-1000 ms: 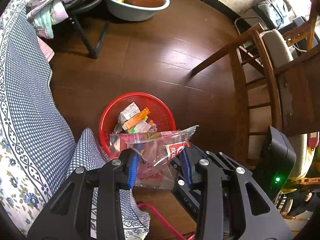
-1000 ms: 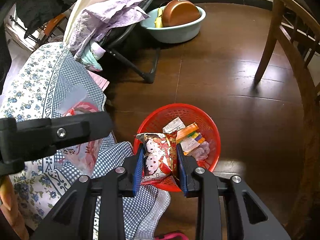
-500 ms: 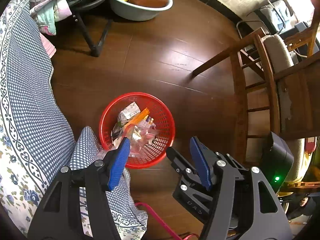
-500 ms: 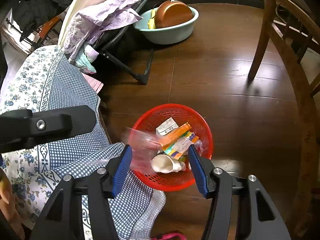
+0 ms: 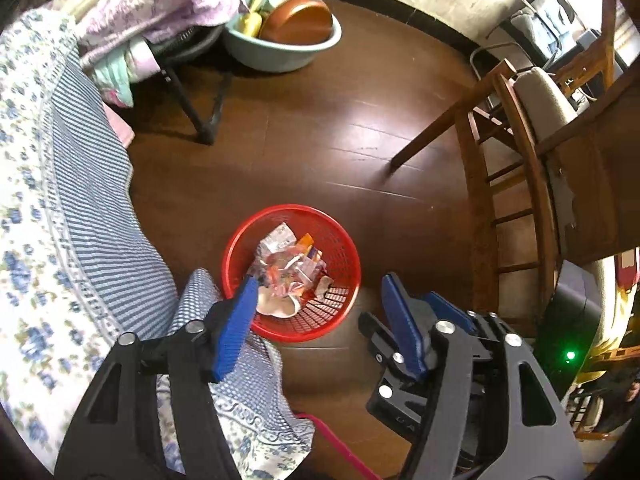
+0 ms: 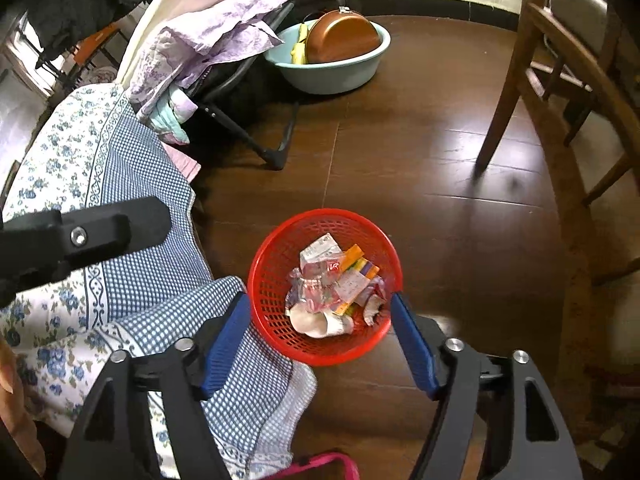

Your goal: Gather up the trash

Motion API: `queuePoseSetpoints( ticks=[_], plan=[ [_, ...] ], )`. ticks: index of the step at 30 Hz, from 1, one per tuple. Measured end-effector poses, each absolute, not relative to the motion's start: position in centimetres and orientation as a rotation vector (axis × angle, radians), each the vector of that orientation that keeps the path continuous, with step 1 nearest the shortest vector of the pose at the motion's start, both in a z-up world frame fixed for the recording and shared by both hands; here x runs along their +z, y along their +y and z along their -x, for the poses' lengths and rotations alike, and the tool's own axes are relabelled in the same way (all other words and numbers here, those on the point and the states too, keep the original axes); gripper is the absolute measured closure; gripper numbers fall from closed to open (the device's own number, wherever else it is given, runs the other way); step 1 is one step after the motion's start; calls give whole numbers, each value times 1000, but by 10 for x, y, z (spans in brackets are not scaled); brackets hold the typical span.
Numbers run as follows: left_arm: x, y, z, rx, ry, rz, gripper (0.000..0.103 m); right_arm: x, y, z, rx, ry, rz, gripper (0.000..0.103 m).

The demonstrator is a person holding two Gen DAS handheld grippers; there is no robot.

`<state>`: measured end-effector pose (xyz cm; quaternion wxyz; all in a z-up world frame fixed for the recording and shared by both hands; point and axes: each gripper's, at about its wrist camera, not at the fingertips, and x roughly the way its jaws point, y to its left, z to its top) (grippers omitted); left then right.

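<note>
A red mesh basket (image 5: pixel 340 244) (image 6: pixel 276 264) stands on the dark wood floor beside the bed. Inside it lie snack wrappers (image 5: pixel 286 268) (image 6: pixel 320 276), a clear plastic bag and a crumpled white cup (image 6: pixel 316 322). My left gripper (image 5: pixel 316 292) is open and empty, held above the basket's near rim. My right gripper (image 6: pixel 320 312) is open and empty, its blue pads either side of the basket's near edge. The left gripper's black body (image 6: pixel 80 236) shows at the left of the right wrist view.
A blue checked and floral bedspread (image 5: pixel 60 220) (image 6: pixel 132 184) hangs at the left. A pale green basin (image 5: pixel 280 52) (image 6: pixel 332 72) holds a brown pan. A folding stand carries clothes (image 6: pixel 212 36). A wooden chair (image 5: pixel 516 160) (image 6: pixel 560 92) stands at the right. A pink strap (image 6: pixel 320 464) lies below.
Both grippers opened and dropped their trash: the clear bag from the left, the red snack packet from the right. Both pieces now lie in the basket, and the grippers have risen.
</note>
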<state>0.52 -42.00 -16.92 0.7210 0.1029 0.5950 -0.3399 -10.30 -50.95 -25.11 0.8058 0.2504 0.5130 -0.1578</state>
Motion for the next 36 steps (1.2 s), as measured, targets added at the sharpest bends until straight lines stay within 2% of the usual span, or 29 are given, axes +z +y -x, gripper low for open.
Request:
queuePoseSetpoints(
  ticks=[8, 11, 12, 16, 23, 36],
  plan=[
    [-142, -401, 10, -714, 1227, -272, 32, -220, -494, 120, -415, 1110, -498, 13],
    [-130, -391, 15, -701, 1193, -274, 22, -211, -491, 125, -449, 1108, -508, 9],
    [-125, -387, 18, -692, 1177, -272, 22, -208, -490, 127, -468, 1109, -517, 6],
    [-112, -375, 25, -687, 1148, -277, 16, -195, -477, 132, -505, 1116, -492, 6],
    [-94, -355, 33, -675, 1093, -290, 12, -184, -469, 138, -559, 1102, -468, 6],
    [-92, -350, 40, -652, 1076, -308, 11, -187, -472, 142, -550, 1095, -512, 6]
  ],
)
